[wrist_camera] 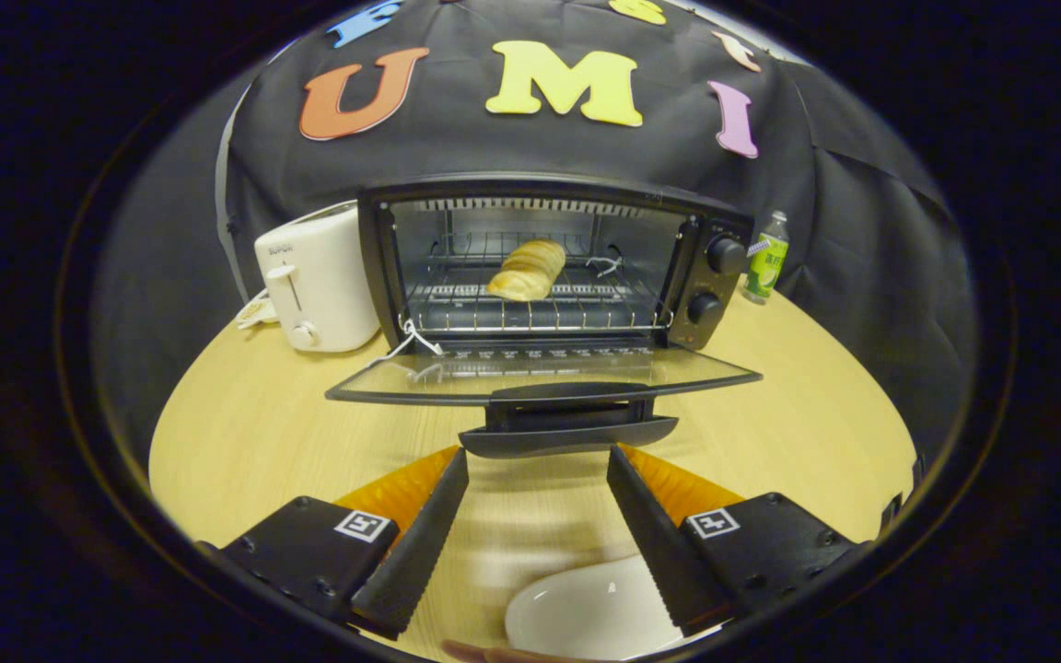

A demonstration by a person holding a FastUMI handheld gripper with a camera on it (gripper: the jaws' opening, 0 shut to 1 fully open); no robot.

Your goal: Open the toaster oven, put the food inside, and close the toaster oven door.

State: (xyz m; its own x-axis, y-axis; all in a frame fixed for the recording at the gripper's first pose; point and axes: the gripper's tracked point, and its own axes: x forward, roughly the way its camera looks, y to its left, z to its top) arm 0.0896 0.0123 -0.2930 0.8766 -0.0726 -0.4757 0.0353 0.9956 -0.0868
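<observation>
Two steps look done | toaster oven (pixel 549 276) door (pixel 540 373) lies open, food (pixel 527 270) on the rack inside | gripper (pixel 538 465) spread wide, holding nothing, just short of door handle (pixel 567 428) | next, likely: get under the handle, swing door up shut | white toaster (pixel 314 276) beside the oven reads "SUPOR"; bottle (pixel 765 256) label too small.

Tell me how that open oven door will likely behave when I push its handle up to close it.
The oven door lies flat and is mostly glass, so probably stiff but fragile; push gently. It should swing up on its hinges. Its handle looks smooth and curved, so fingers could slip. The gripper is open just short of it.
</observation>
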